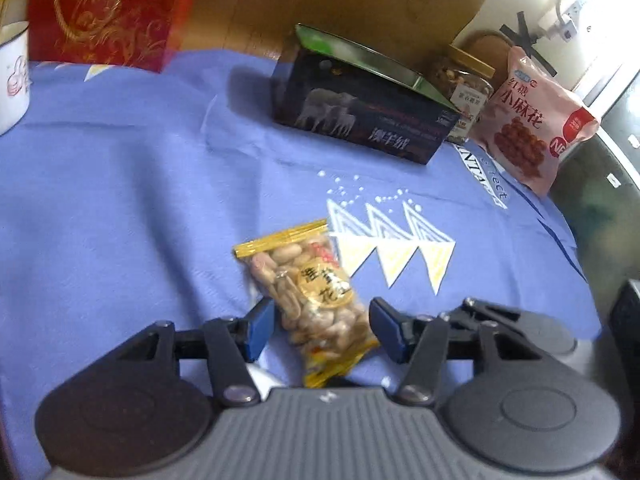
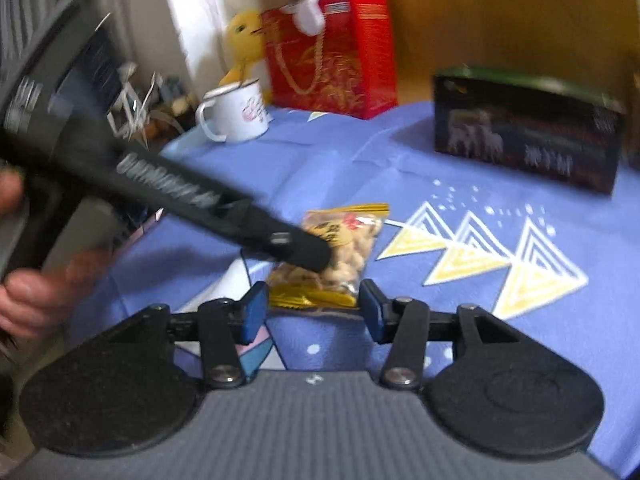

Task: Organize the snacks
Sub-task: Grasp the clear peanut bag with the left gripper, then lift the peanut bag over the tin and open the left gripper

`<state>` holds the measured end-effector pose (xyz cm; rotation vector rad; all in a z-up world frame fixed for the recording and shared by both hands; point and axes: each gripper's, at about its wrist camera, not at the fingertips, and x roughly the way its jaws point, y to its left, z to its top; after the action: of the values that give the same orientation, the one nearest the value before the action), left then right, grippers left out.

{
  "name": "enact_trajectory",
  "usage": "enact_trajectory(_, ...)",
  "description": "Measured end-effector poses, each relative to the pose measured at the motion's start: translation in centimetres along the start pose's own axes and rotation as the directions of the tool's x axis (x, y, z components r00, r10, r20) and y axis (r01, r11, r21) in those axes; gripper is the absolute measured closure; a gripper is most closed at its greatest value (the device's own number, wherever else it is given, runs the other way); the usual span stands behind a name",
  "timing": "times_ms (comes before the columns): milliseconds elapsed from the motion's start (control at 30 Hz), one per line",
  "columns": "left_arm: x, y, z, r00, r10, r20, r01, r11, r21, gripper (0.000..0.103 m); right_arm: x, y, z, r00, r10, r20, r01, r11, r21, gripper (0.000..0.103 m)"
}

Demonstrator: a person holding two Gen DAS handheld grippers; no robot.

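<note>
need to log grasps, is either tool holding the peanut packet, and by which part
Neither. The clear, gold-edged peanut packet lies on the blue cloth between the open left tool; the right tool is open, short of it.

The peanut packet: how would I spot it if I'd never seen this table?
Start at the blue tablecloth and find the row of white and yellow triangles printed on it. Just beside them lies the peanut packet, flat on the cloth. It is small and see-through with gold-edged ends, unlike the dark box and the pink bag at the back.
</note>
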<state>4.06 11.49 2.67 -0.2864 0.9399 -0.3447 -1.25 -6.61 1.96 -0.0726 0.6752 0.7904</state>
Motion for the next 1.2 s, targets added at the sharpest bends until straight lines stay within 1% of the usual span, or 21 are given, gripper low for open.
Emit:
enact_trajectory(33, 0.3, -0.6, 0.1, 1.0, 0.011, 0.005, -0.011, 1.0, 0.02, 0.053, 0.0, 0.4, -0.1, 1.0, -0.021, 0.001, 0.021, 0.999, -0.035, 0.051)
enact_trajectory(67, 0.7, -1.1, 0.2, 1.0, 0.022, 0.011, -0.022, 0.999, 0.036, 0.056, 0.2, 0.0, -0.2, 0.999, -0.039, 0.005, 0.04, 0.997, -0.064, 0.06)
enact_trajectory(100, 1.0, -1.5, 0.4, 1.0, 0.027, 0.014, -0.028, 0.999, 0.04, 0.06, 0.3, 0.2, -0.4, 0.997, -0.076, 0.018, 0.077, 0.993, -0.092, 0.069)
enact_trajectory(133, 1.4, -1.9, 0.7, 1.0, 0.027, 0.014, -0.028, 0.999, 0.044, 0.062, 0.3, 0.4, -0.7, 0.994, -0.101, 0.03, 0.104, 0.989, -0.108, 0.074)
enact_trajectory(167, 1.7, -2.3, 1.1, 1.0, 0.023, 0.016, -0.024, 0.999, 0.048, 0.065, 0.3, 0.4, -0.8, 0.992, -0.116, 0.043, 0.12, 0.987, -0.109, 0.085)
enact_trajectory(200, 1.9, -2.4, 1.4, 1.0, 0.015, 0.015, -0.016, 0.999, 0.049, 0.065, 0.3, 0.0, -0.8, 0.992, -0.119, 0.05, 0.124, 0.987, -0.103, 0.086)
enact_trajectory(300, 2.3, -3.3, 2.9, 0.999, -0.009, 0.031, 0.007, 0.998, 0.066, 0.067, 0.4, -0.9, -0.4, 0.984, -0.157, 0.088, 0.164, 0.983, -0.078, 0.087)
enact_trajectory(400, 1.6, -4.3, 4.8, 0.996, -0.048, 0.078, 0.04, 0.995, 0.093, 0.067, 0.1, -1.9, 0.8, 0.97, -0.191, 0.148, 0.2, 0.978, -0.053, 0.087)
enact_trajectory(533, 0.7, -6.0, 8.6, 0.983, -0.091, 0.159, 0.071, 0.989, 0.132, 0.067, -0.5, -3.6, 3.8, 0.939, -0.243, 0.245, 0.265, 0.962, -0.061, 0.087)
enact_trajectory(667, 1.8, -7.8, 13.7, 0.966, -0.125, 0.226, 0.089, 0.982, 0.165, 0.067, 0.3, -6.7, 8.0, 0.905, -0.302, 0.299, 0.333, 0.941, -0.06, 0.088)
enact_trajectory(733, 3.2, -8.8, 16.0, 0.961, -0.126, 0.247, 0.081, 0.979, 0.185, 0.064, 1.4, -9.2, 10.0, 0.9, -0.322, 0.295, 0.345, 0.938, -0.029, 0.087)
enact_trajectory(767, 4.4, -9.2, 17.2, 0.958, -0.116, 0.26, 0.067, 0.979, 0.19, 0.058, 2.2, -10.5, 11.0, 0.897, -0.333, 0.292, 0.352, 0.936, -0.013, 0.087)
enact_trajectory(800, 5.3, -9.4, 18.0, 0.958, -0.102, 0.269, 0.052, 0.981, 0.187, 0.054, 2.7, -11.7, 11.6, 0.887, -0.354, 0.295, 0.37, 0.929, 0.001, 0.084)
enact_trajectory(833, 6.7, -9.4, 18.9, 0.962, -0.08, 0.261, 0.033, 0.984, 0.178, 0.054, 3.2, -12.8, 12.1, 0.875, -0.384, 0.294, 0.398, 0.917, 0.013, 0.082)
enact_trajectory(867, 8.0, -9.3, 19.6, 0.971, -0.054, 0.233, 0.016, 0.987, 0.16, 0.054, 3.5, -13.9, 12.1, 0.87, -0.413, 0.271, 0.422, 0.906, 0.026, 0.08)
enact_trajectory(900, 8.8, -8.9, 19.8, 0.977, -0.033, 0.211, 0.004, 0.99, 0.139, 0.057, 3.6, -14.7, 12.1, 0.866, -0.432, 0.253, 0.435, 0.899, 0.049, 0.079)
enact_trajectory(933, 9.3, -8.5, 19.7, 0.981, -0.021, 0.194, -0.002, 0.993, 0.115, 0.058, 3.2, -15.4, 11.9, 0.866, -0.435, 0.247, 0.428, 0.9, 0.085, 0.079)
enact_trajectory(967, 9.3, -8.1, 19.2, 0.98, -0.035, 0.197, 0.014, 0.994, 0.105, 0.058, 2.4, -15.8, 11.3, 0.872, -0.418, 0.256, 0.401, 0.909, 0.117, 0.079)
enact_trajectory(1000, 9.0, -7.8, 18.5, 0.977, -0.046, 0.208, 0.026, 0.995, 0.101, 0.058, 1.7, -16.0, 10.8, 0.875, -0.405, 0.266, 0.381, 0.914, 0.139, 0.079)
enact_trajectory(1100, 7.5, -7.2, 16.6, 0.97, -0.026, 0.241, 0.005, 0.996, 0.087, 0.058, -0.1, -15.9, 9.1, 0.871, -0.407, 0.273, 0.367, 0.911, 0.188, 0.079)
enact_trajectory(1200, 5.3, -7.8, 13.9, 0.957, 0.034, 0.286, -0.067, 0.992, 0.106, 0.058, -1.6, -15.2, 7.3, 0.882, -0.399, 0.25, 0.33, 0.903, 0.277, 0.079)
